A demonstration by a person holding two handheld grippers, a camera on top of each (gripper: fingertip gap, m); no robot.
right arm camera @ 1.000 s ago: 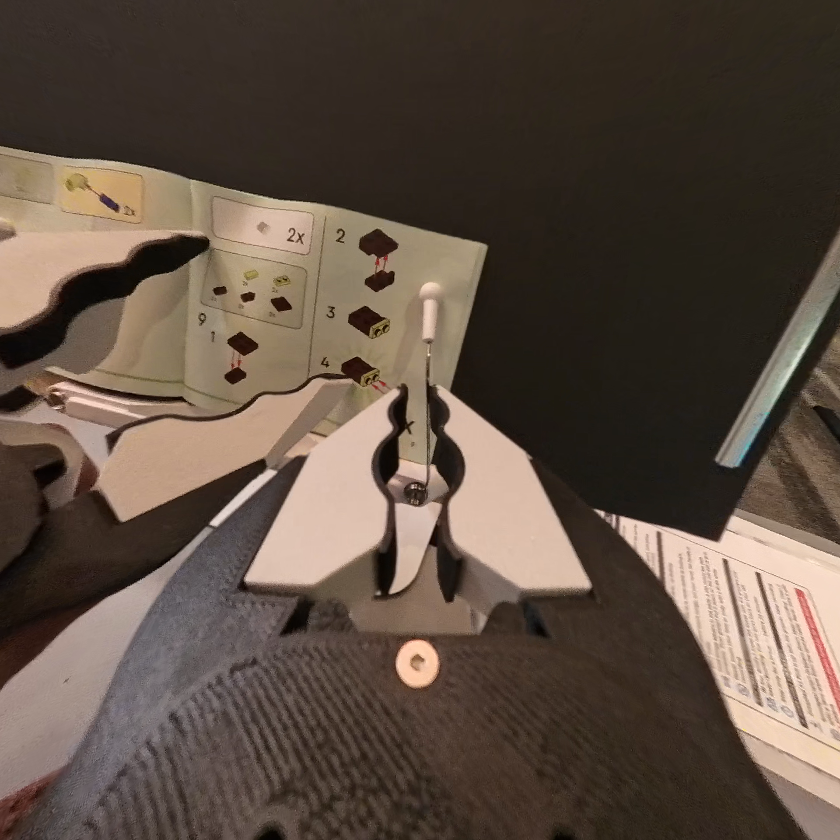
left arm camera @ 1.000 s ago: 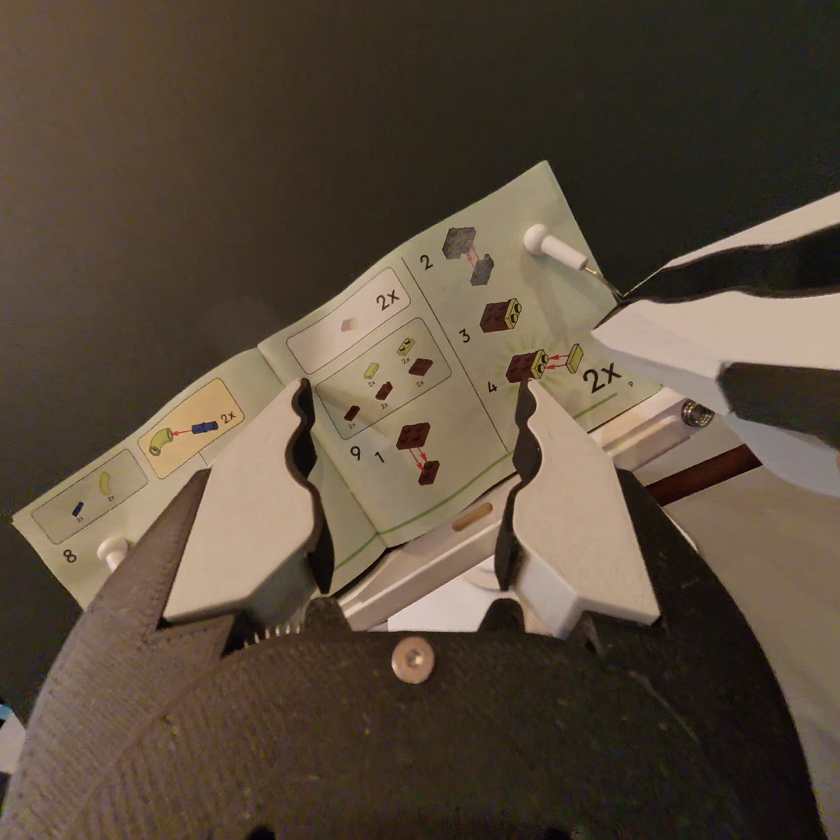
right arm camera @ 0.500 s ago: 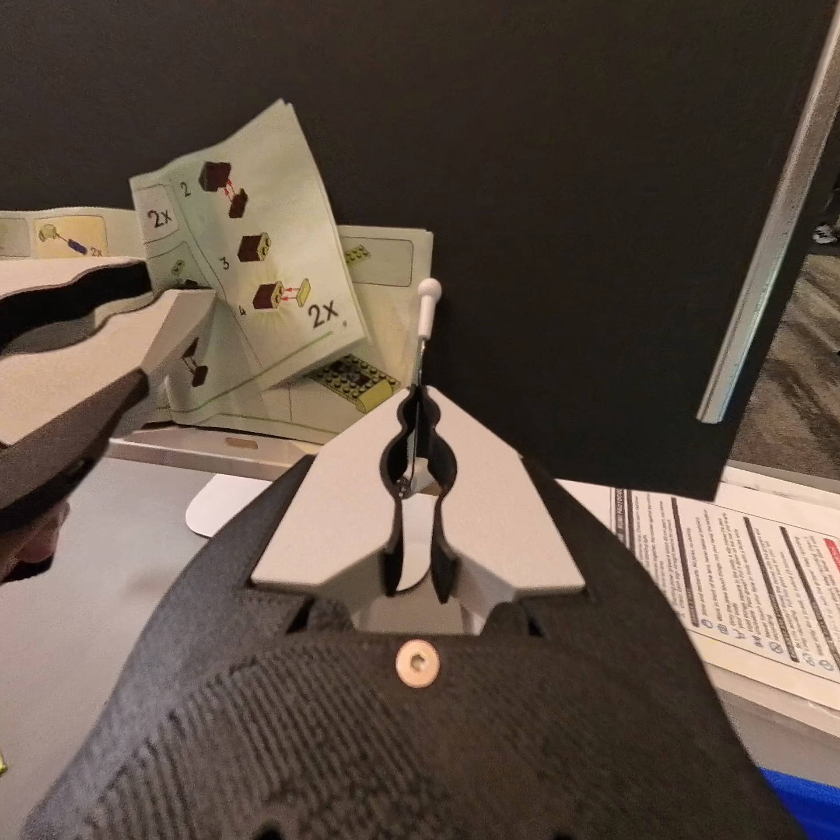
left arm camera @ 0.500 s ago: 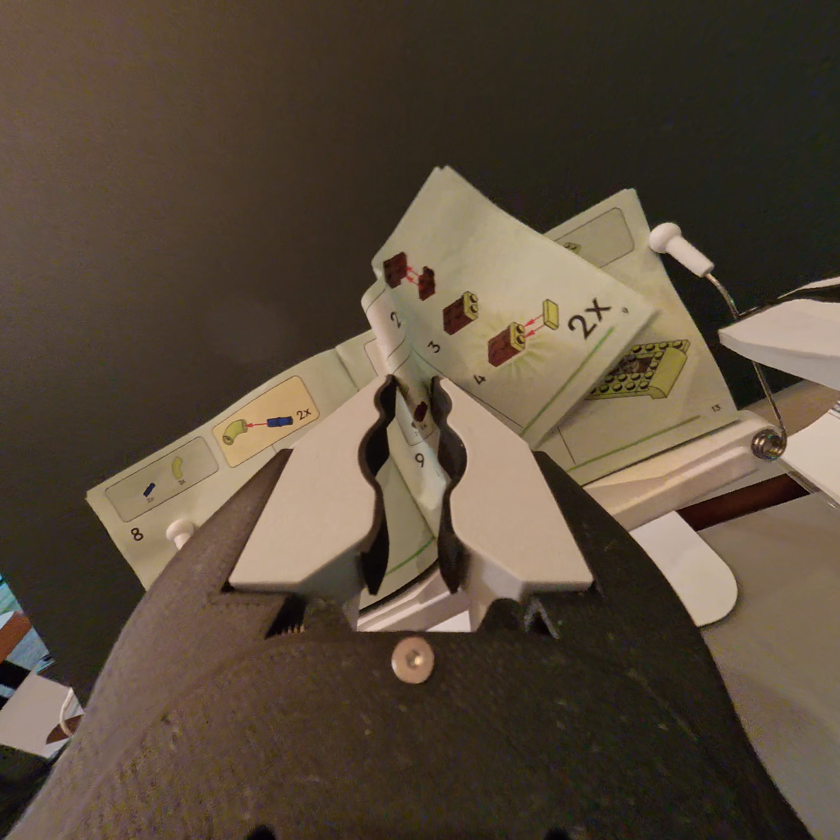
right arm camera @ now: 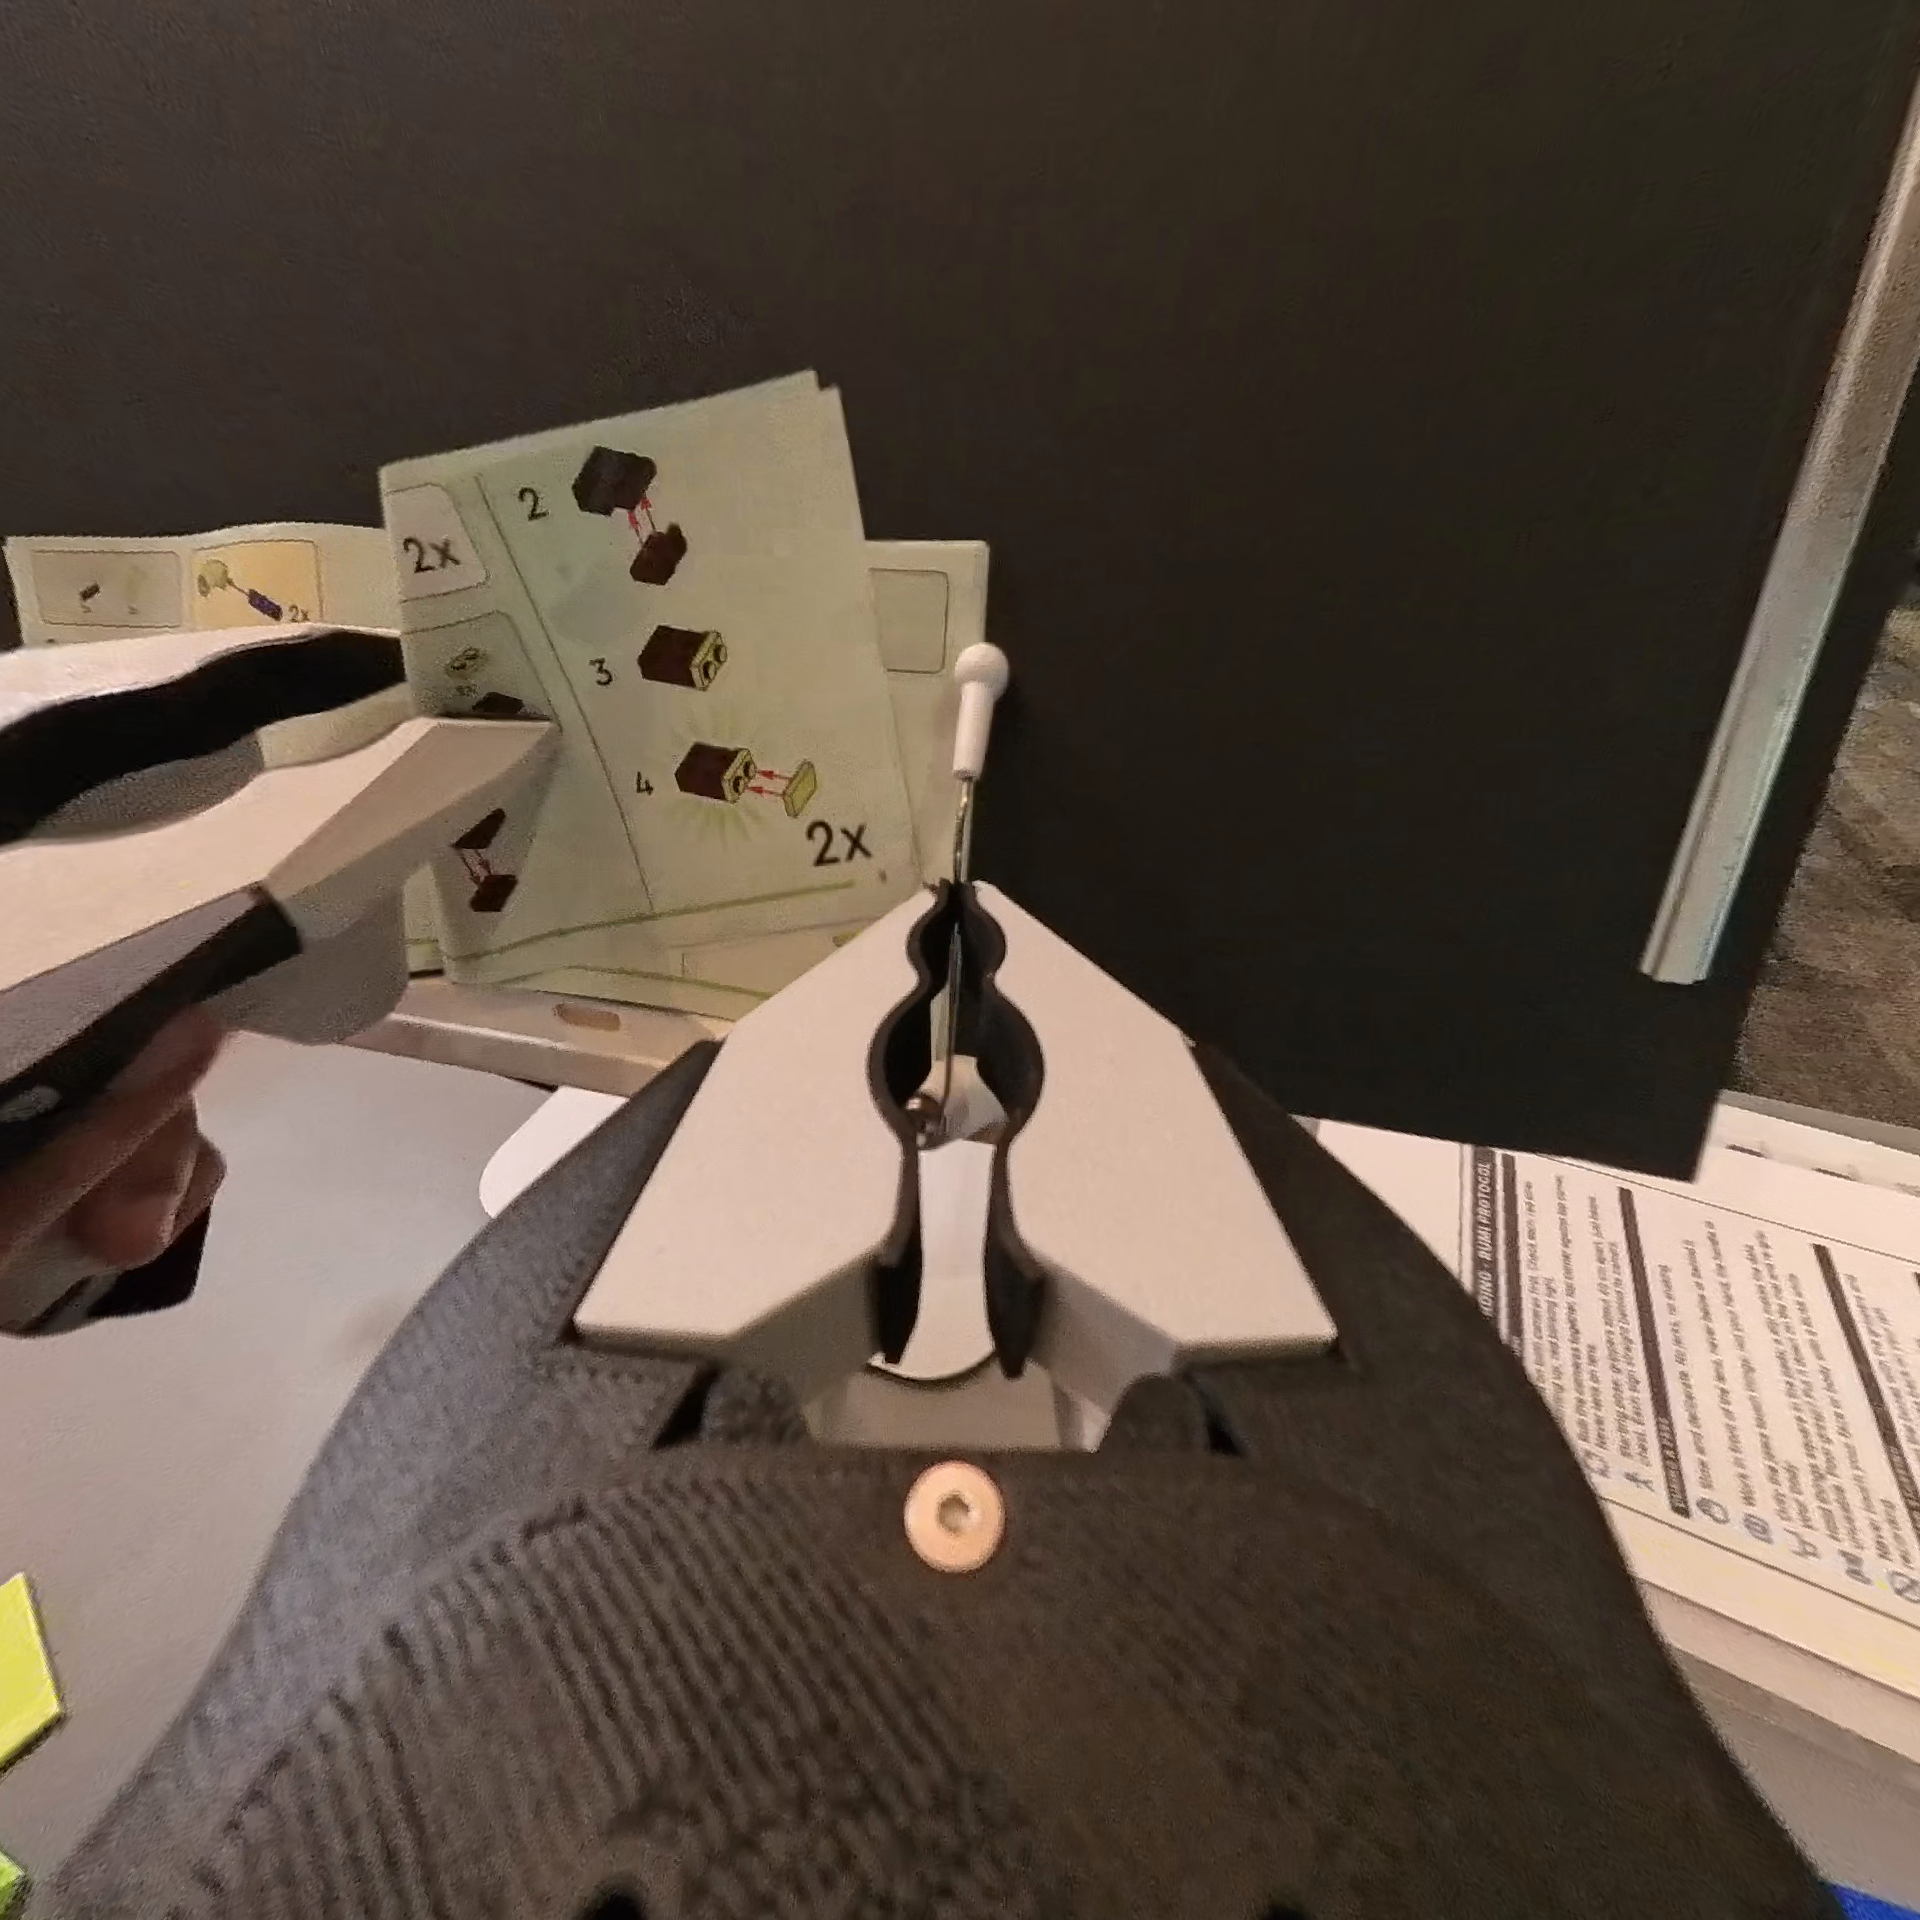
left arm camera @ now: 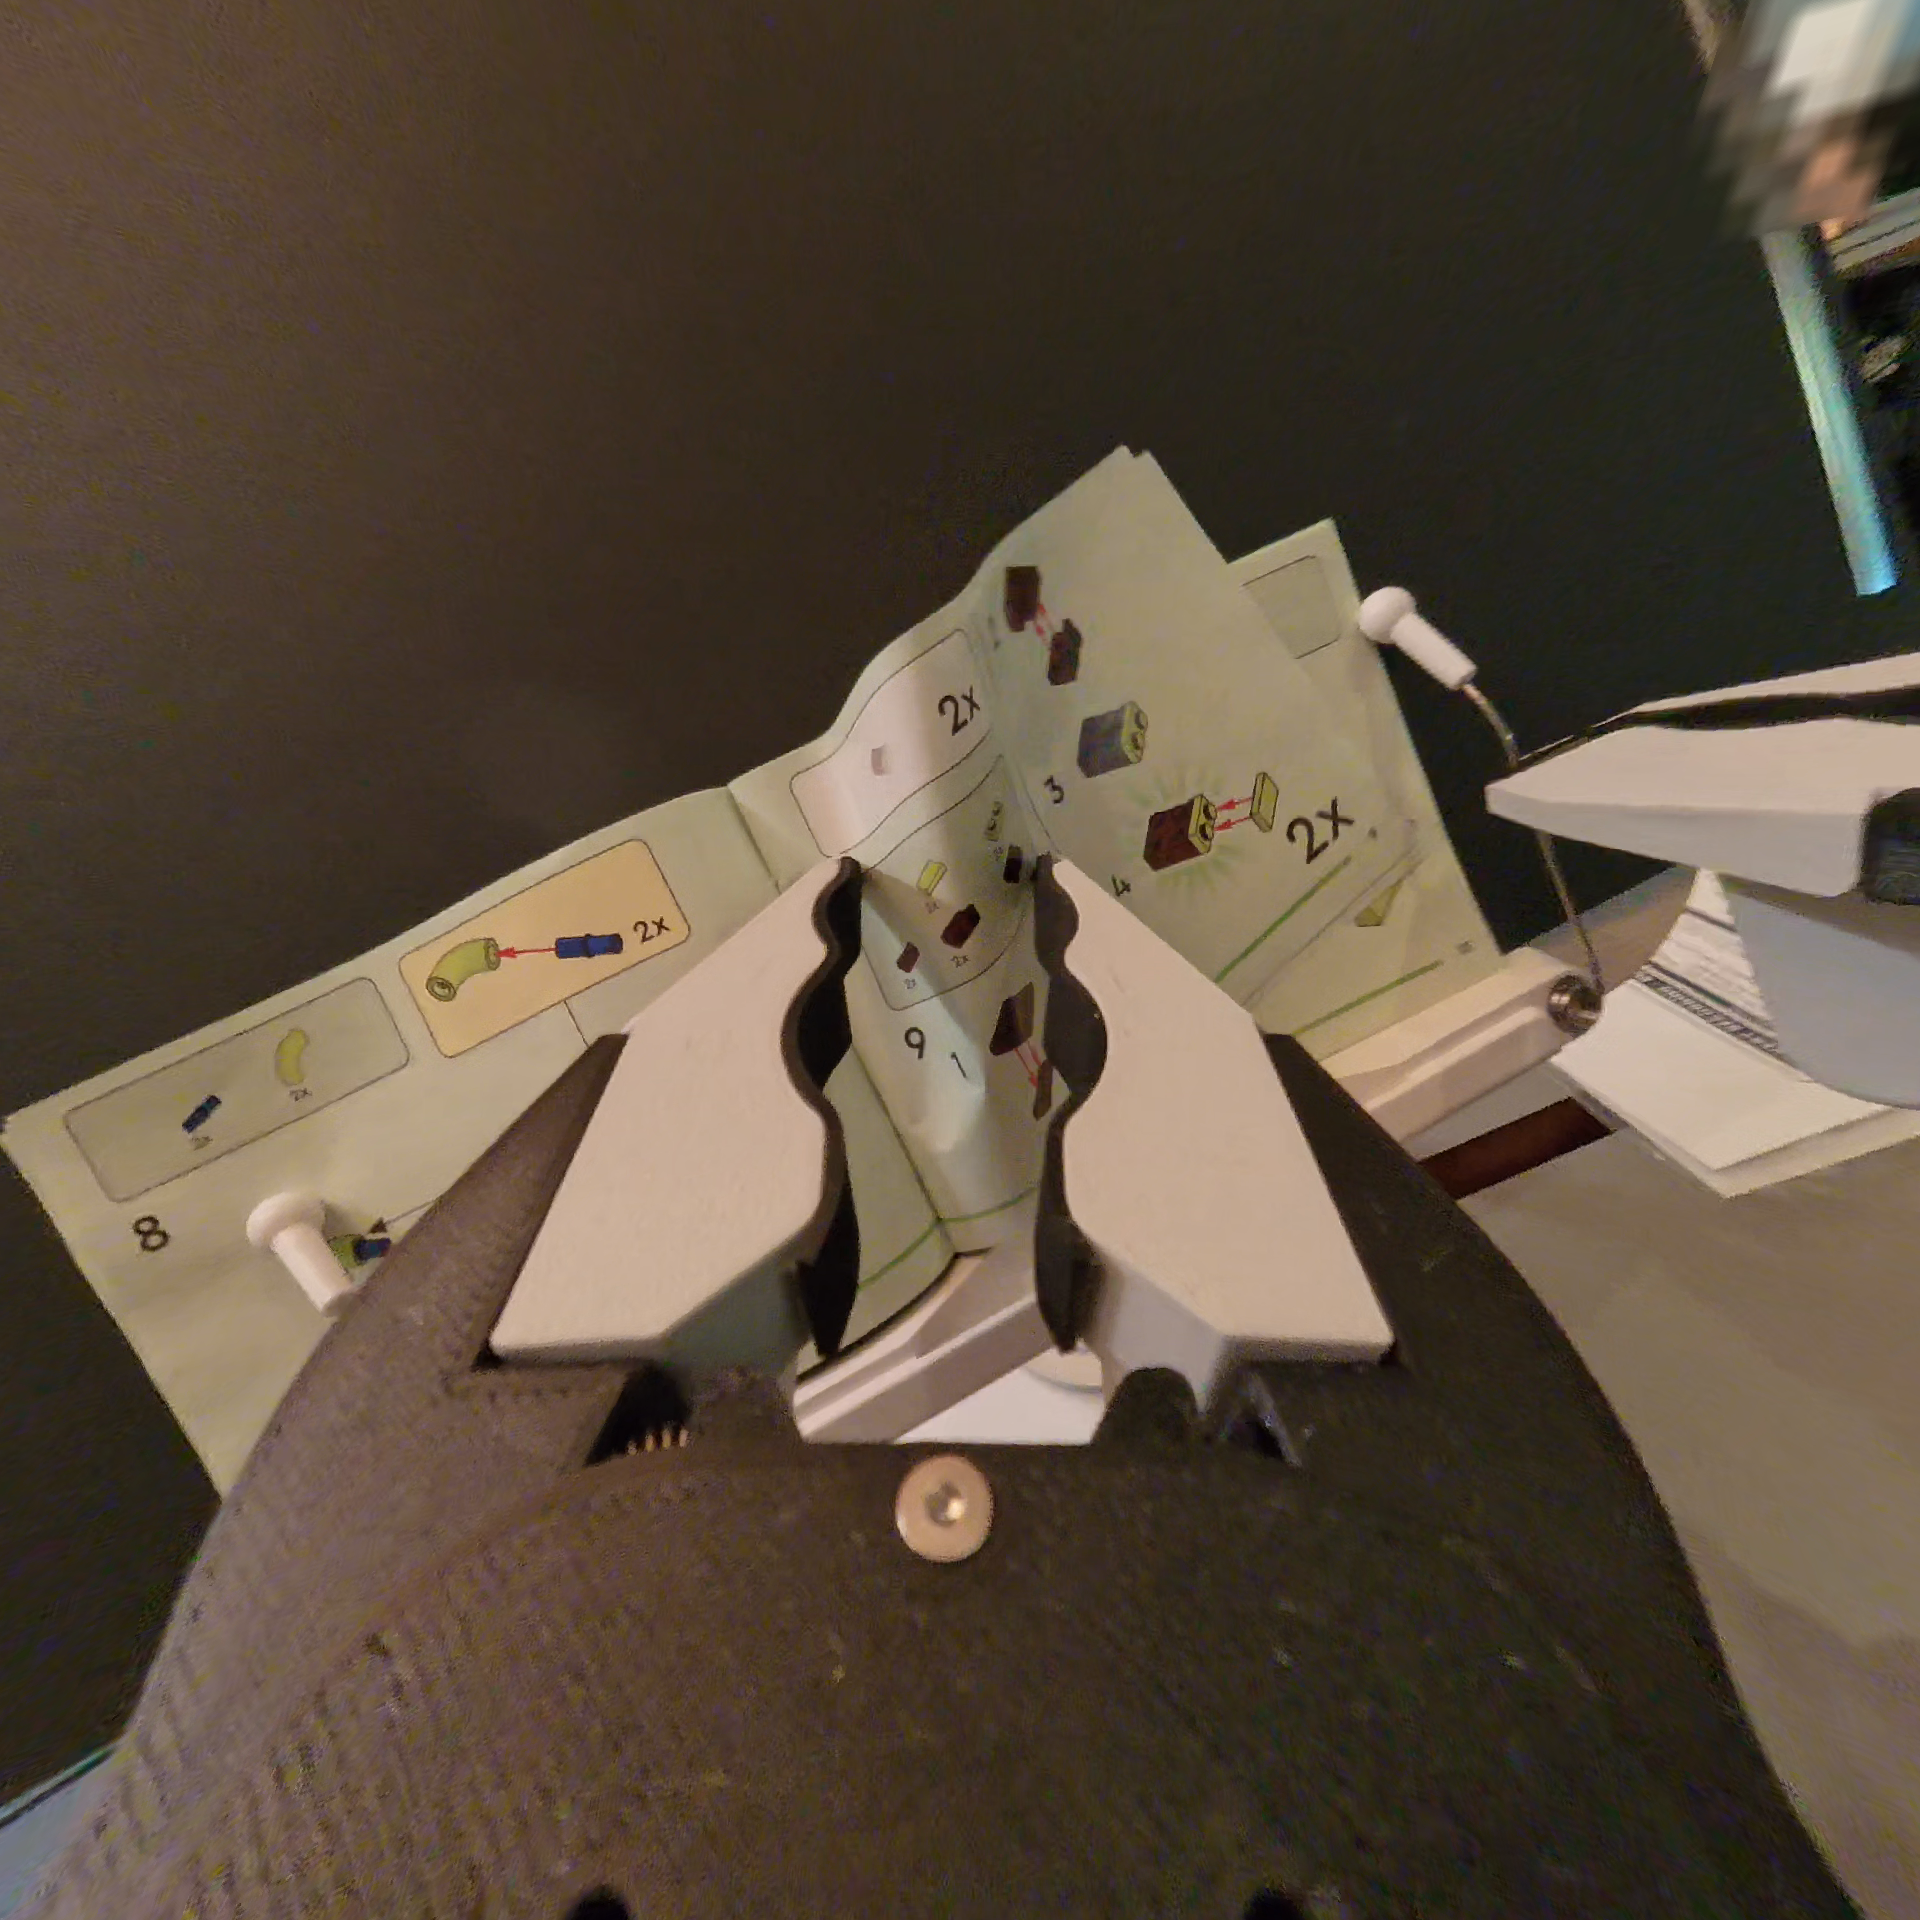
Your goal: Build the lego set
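A: Status of the build?

B: No assembly is visible. Your left tongs (left arm camera: 940, 1049) are released, straddling the loose page of the instruction booklet (right arm camera: 717, 675) on its white stand (left arm camera: 1455, 1029).

A: And the right tongs?

B: Your right tongs (right arm camera: 958, 971) are clenched on the wire page clip (right arm camera: 977, 707). All building remains; only 1 green piece (right arm camera: 21, 1673) shows, left of them on the counter (right arm camera: 343, 1195).

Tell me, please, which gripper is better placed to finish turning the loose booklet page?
Left. The left gripper has its fingers either side of the lifted page, while the right gripper is shut on the wire page clip.
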